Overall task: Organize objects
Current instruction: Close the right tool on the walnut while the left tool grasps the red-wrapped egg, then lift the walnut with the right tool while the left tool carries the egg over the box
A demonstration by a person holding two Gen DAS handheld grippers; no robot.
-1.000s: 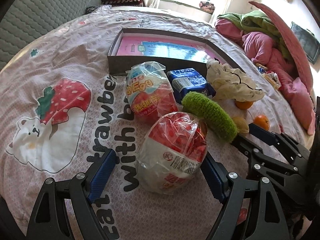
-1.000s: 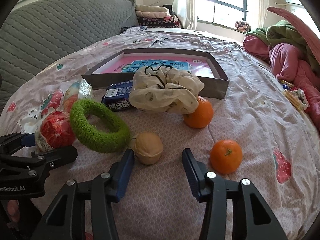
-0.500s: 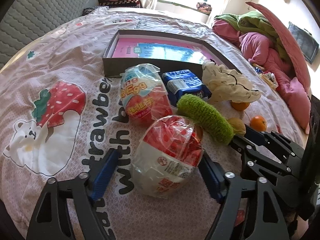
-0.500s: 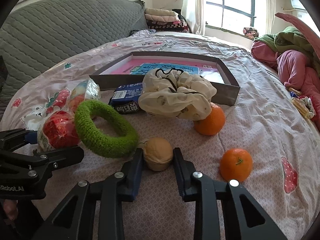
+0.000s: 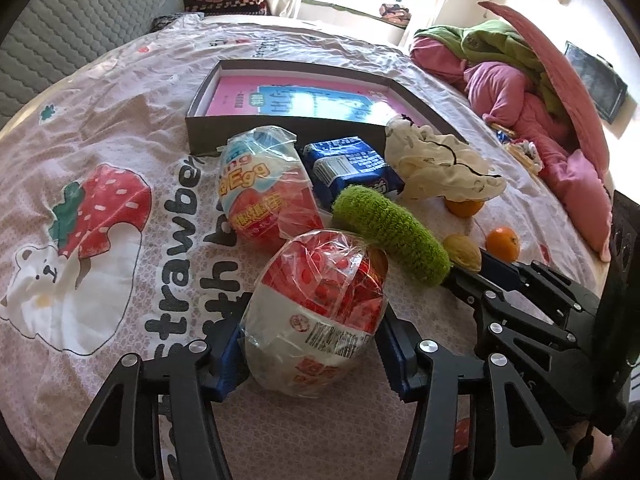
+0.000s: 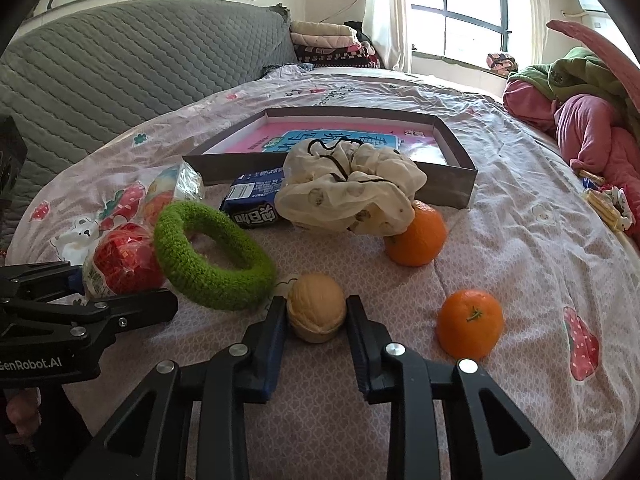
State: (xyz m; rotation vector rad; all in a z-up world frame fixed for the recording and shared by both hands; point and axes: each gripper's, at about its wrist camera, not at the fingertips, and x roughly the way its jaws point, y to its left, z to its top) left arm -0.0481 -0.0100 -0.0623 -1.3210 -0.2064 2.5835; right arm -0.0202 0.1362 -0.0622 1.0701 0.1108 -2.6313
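My left gripper (image 5: 312, 344) is shut on a red and white wrapped toy egg (image 5: 320, 312), which rests on the bed; the egg also shows in the right wrist view (image 6: 120, 262). My right gripper (image 6: 316, 316) is shut on a tan walnut (image 6: 317, 307), seen in the left wrist view too (image 5: 462, 251). A green knitted ring (image 6: 212, 256) leans on the egg. Behind lie a second wrapped egg (image 5: 266, 188), a blue snack pack (image 5: 352, 168), a cream scrunchie (image 6: 348, 188) and two oranges (image 6: 418, 236) (image 6: 470, 322).
An open shallow grey box (image 6: 452, 178) with a pink lining lies behind the objects. A grey quilted headboard (image 6: 120, 68) stands at the left. Pink and green bedding (image 6: 592, 132) is piled at the right.
Both grippers have closed: the left one onto the red and white egg, the right one onto the walnut. Both have moved slightly forward.
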